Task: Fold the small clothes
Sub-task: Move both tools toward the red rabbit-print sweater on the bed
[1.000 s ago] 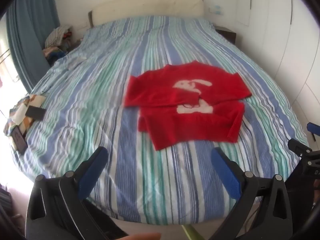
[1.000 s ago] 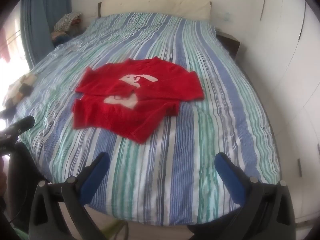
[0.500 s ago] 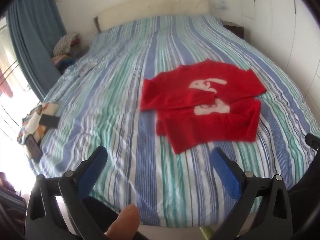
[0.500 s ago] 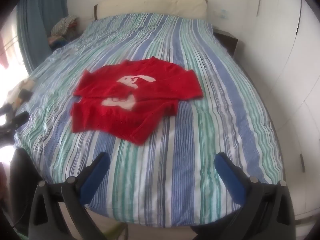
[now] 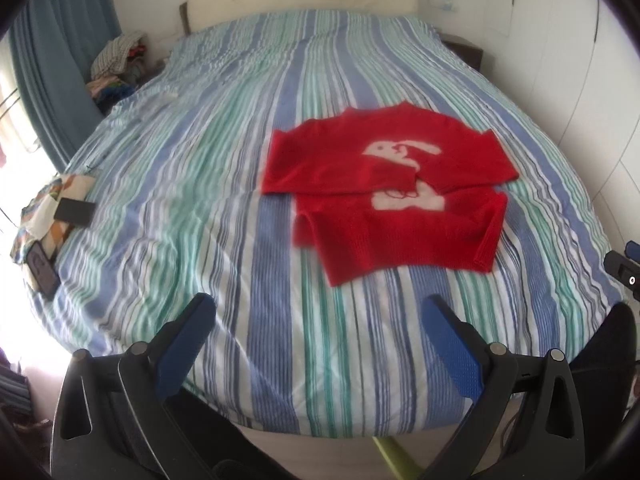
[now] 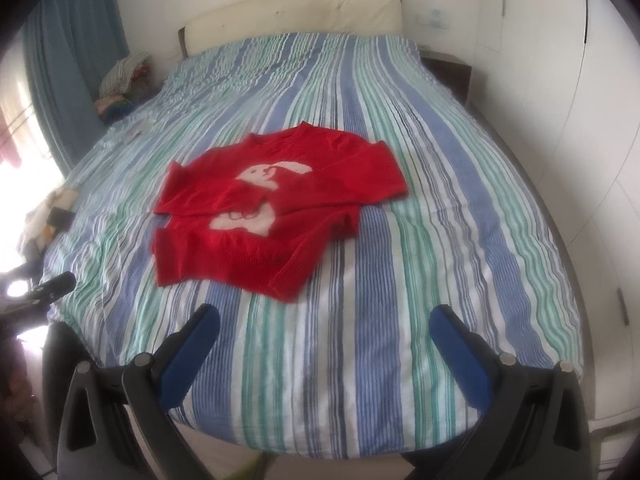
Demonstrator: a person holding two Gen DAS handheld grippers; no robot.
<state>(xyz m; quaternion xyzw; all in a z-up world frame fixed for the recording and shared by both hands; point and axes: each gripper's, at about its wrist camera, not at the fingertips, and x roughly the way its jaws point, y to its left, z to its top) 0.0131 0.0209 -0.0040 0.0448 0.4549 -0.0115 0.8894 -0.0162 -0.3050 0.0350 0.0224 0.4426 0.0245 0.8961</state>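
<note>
Both jaws wide open, empty: left gripper [image 5: 318, 320], right gripper [image 6: 326, 330]. Red sweater [image 5: 394, 196] well ahead on striped bed [image 5: 200, 208], sleeves folded in. Approach low, pinch hem corners evenly.

My left gripper [image 5: 318, 320] and right gripper [image 6: 326, 330] look alike: black frames, silver screws, textured blue finger pads [image 5: 452, 354].

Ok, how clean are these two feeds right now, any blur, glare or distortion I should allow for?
Left wrist view: red sweater smeared at its edges by motion blur; window light blows out the left edge beside the striped bed. Right wrist view: the sweater's outline is soft, left edge also overexposed. Both views: heavy fisheye bowing and dark corner vignette; the open left gripper and right gripper look sharper.
</note>
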